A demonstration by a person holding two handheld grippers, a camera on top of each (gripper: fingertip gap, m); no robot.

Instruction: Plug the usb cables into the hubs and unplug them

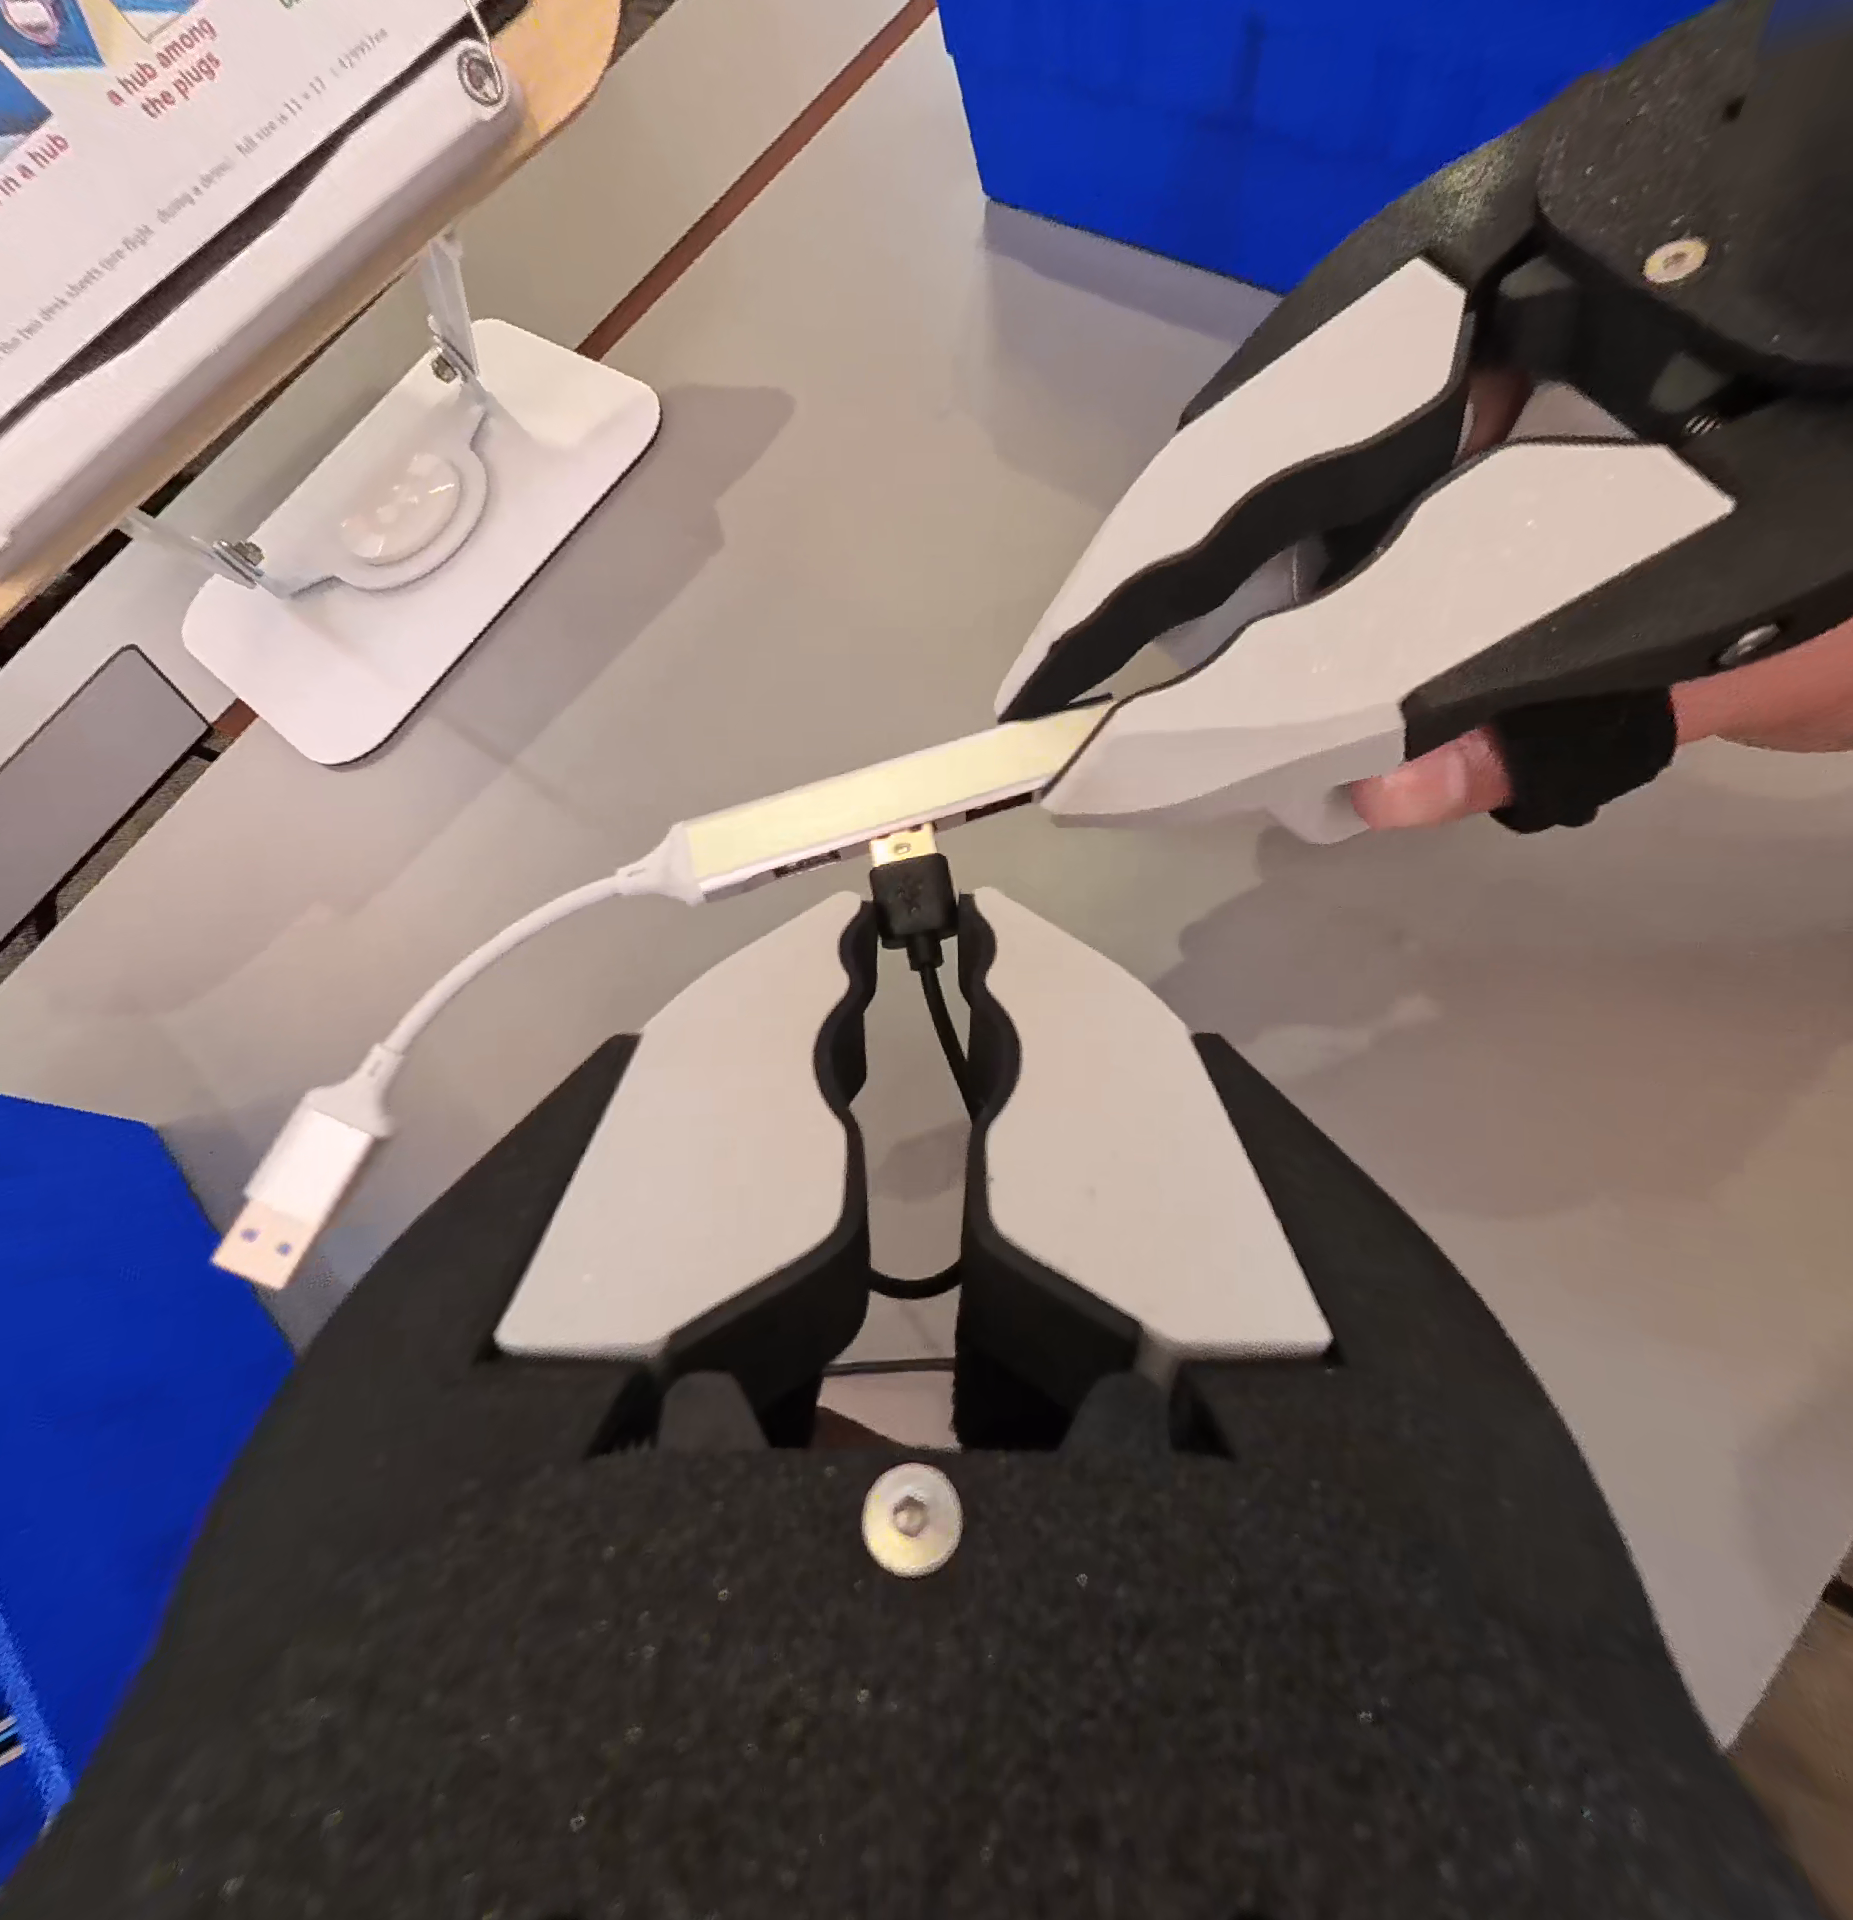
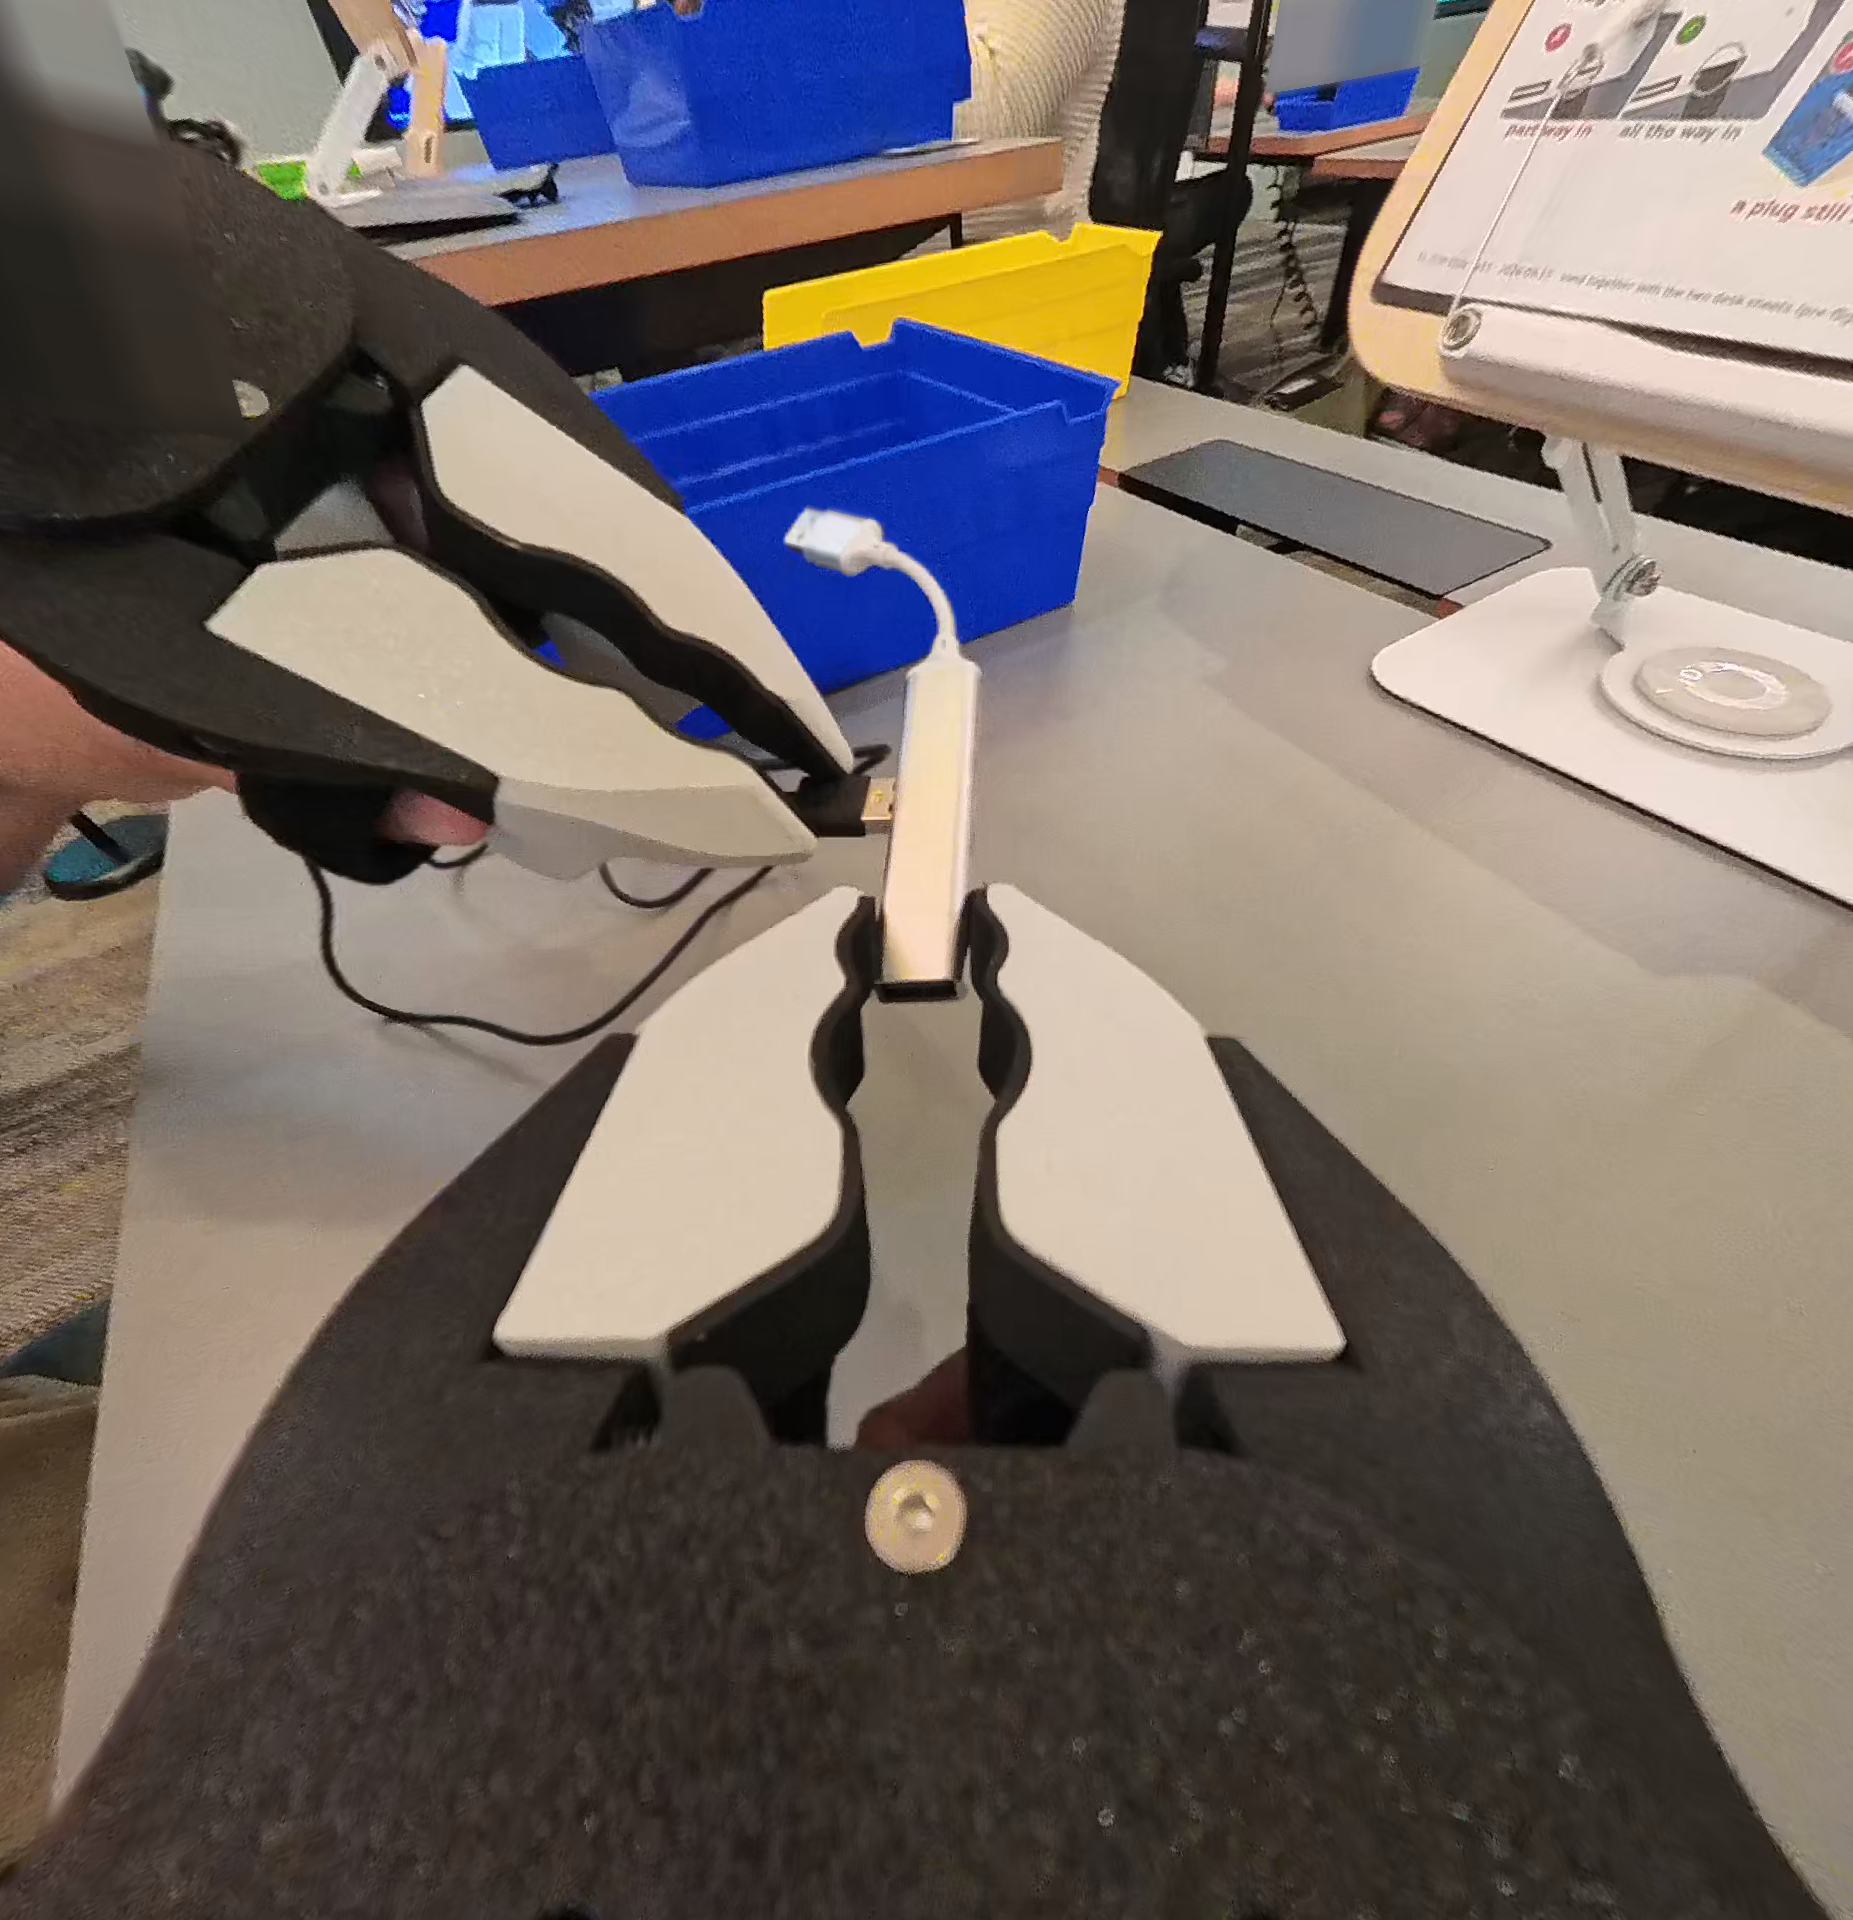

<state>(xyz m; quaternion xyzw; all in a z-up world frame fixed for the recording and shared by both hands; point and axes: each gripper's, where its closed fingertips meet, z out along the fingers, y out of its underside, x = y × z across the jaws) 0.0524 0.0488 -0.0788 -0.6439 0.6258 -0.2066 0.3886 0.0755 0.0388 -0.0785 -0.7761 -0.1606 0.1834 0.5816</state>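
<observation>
Your left gripper [image 1: 909, 914] is clamped on the black USB plug [image 1: 906, 896], its fingers pinching the plug's moulded body right at the tips. The plug's metal tongue sits at a side port of the silver hub [image 1: 880, 795], partly in, with gold metal showing between plug body and hub. The black cable [image 1: 948, 1039] runs back between your fingers and, in the right wrist view, loops away across the grey table [image 2: 1317, 1039].

Your right gripper [image 2: 917, 940] is closed on one end of the hub, holding it lifted clear of the table, the bar pointing away from you. From the hub's far end its short white lead [image 2: 927, 597] curves up to a free silver connector [image 2: 834, 540] that hangs in the air, plugged into nothing.

Beyond the hub stands an open blue bin [image 2: 880, 499], with a yellow bin [image 2: 963, 291] behind it. To your right a white stand [image 2: 1628, 665] rests on the table and carries a tilted instruction board [image 2: 1670, 187]. Another blue bin [image 1: 91, 1351] is near your left gripper.
</observation>
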